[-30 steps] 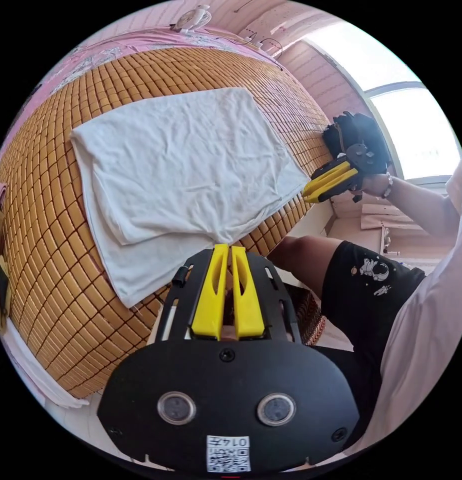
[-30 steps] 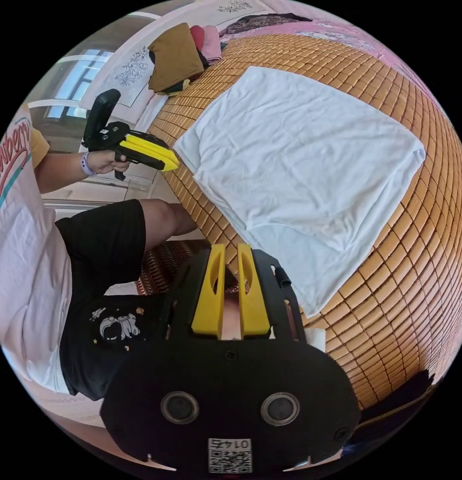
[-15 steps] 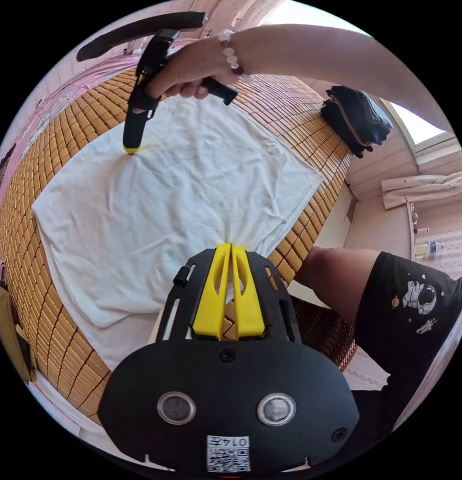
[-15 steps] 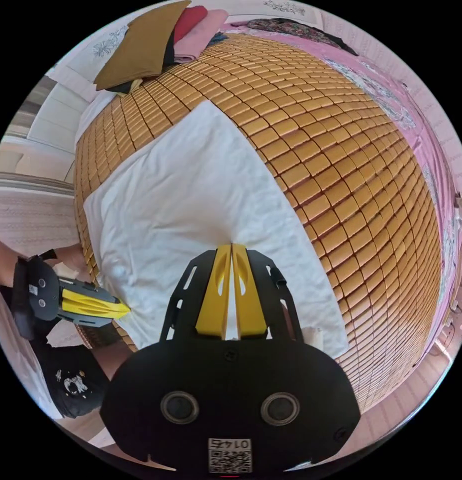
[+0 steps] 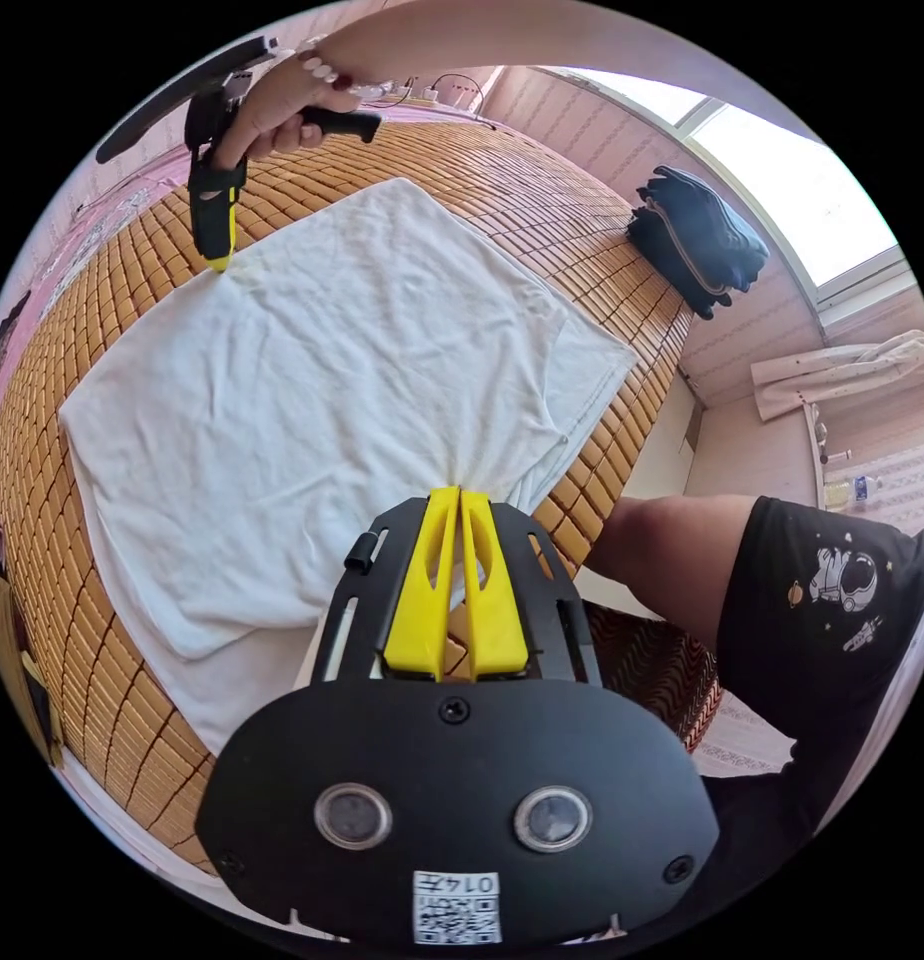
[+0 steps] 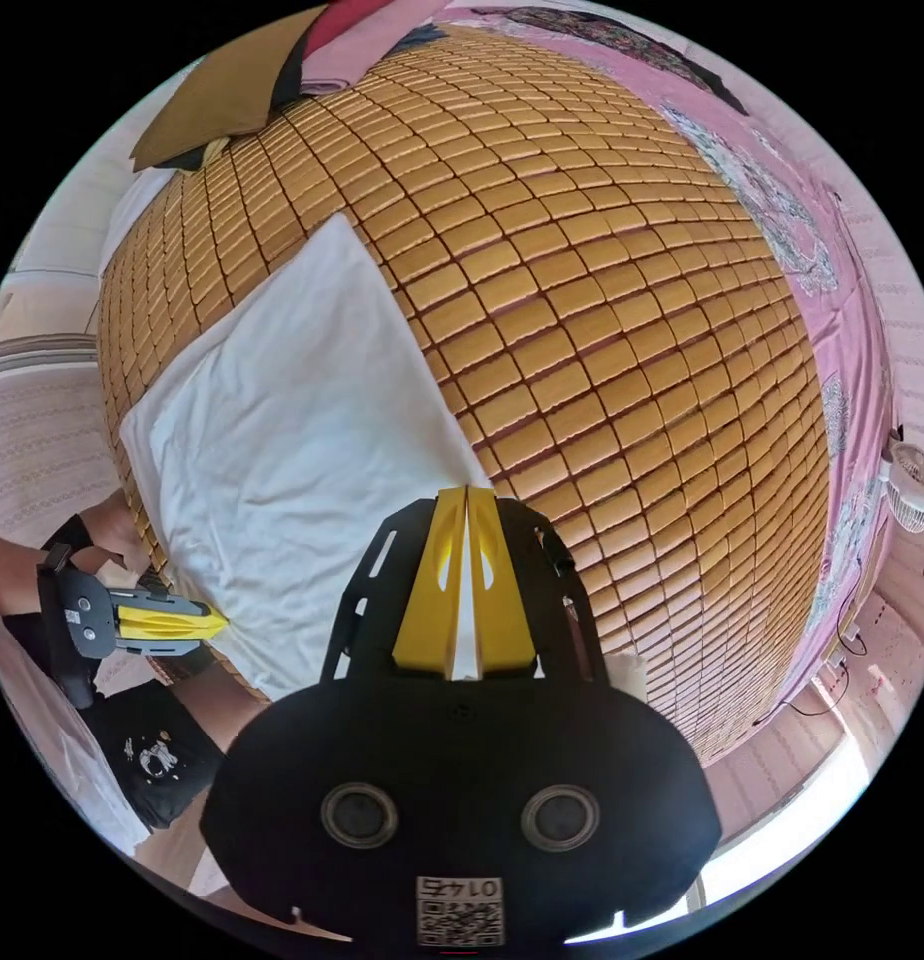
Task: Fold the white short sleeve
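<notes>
Mat (image 5: 542,200) of tan bamboo tiles covers the bed, with wide bare stretches beyond the shirt (image 5: 312,390) on the far side in the right gripper view, running out to a pink sheet (image 6: 782,200) along the mat's far edge. White and partly folded, the shirt lies flat near the mat's edge beside the person's knee (image 5: 662,550), one layer lapped over another so that a lower edge shows along one side. A dark folded stack (image 5: 697,235) sits on the mat well apart from the shirt, near a window; brown and pink folded clothes (image 6: 232,90) lie at another corner. The left gripper (image 5: 460,495) has its jaws pressed together on the shirt's near edge, where the cloth gathers into small pleats. The right gripper (image 6: 466,495), held in a hand (image 5: 282,95), has its jaws closed on the opposite corner, at the border between cloth and bare mat.
</notes>
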Tool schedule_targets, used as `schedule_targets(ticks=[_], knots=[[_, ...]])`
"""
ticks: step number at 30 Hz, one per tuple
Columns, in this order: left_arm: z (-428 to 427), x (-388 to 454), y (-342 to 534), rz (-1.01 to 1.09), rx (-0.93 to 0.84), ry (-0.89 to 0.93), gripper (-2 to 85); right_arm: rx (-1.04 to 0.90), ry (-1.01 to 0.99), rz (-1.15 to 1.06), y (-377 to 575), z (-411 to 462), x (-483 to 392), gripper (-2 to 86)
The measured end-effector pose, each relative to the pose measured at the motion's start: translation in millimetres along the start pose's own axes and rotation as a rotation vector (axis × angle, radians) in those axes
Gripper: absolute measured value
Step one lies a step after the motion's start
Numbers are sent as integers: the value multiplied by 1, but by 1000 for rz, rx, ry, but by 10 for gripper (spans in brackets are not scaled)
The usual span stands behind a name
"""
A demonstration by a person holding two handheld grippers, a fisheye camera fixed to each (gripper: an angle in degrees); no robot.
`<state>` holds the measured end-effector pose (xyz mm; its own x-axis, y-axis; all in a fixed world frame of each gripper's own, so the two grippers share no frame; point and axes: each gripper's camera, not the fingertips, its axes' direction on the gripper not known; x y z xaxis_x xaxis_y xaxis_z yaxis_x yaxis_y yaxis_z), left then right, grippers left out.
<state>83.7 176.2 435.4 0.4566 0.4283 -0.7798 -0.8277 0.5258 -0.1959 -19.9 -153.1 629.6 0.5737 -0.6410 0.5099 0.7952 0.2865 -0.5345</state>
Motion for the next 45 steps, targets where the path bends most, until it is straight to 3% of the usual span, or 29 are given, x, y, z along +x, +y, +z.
schedule_targets(ticks=[3,6,10,20,27,35,40,42,45], knots=[[-1,4,6,7,21,-3,-7,28,-40,27,12,5,8,-4],[-20,13,20,42,152,39,4,216,-99,130,57,-14,20,-2],[-39,24,27,89,213,48,35,406,-183,354,177,-16,19,6],[-20,51,-27,188,244,114,94,233,-416,943,440,92,-64,94],[18,90,-65,313,175,115,160,278,-523,999,483,126,-71,32],[37,104,-84,295,147,98,180,618,-724,905,514,96,-63,8],[45,98,-87,213,117,48,93,649,-785,817,514,100,-70,12],[46,95,-85,186,109,17,23,634,-758,799,518,101,-74,17],[42,95,-79,190,113,45,-4,658,-684,852,535,106,-68,39]])
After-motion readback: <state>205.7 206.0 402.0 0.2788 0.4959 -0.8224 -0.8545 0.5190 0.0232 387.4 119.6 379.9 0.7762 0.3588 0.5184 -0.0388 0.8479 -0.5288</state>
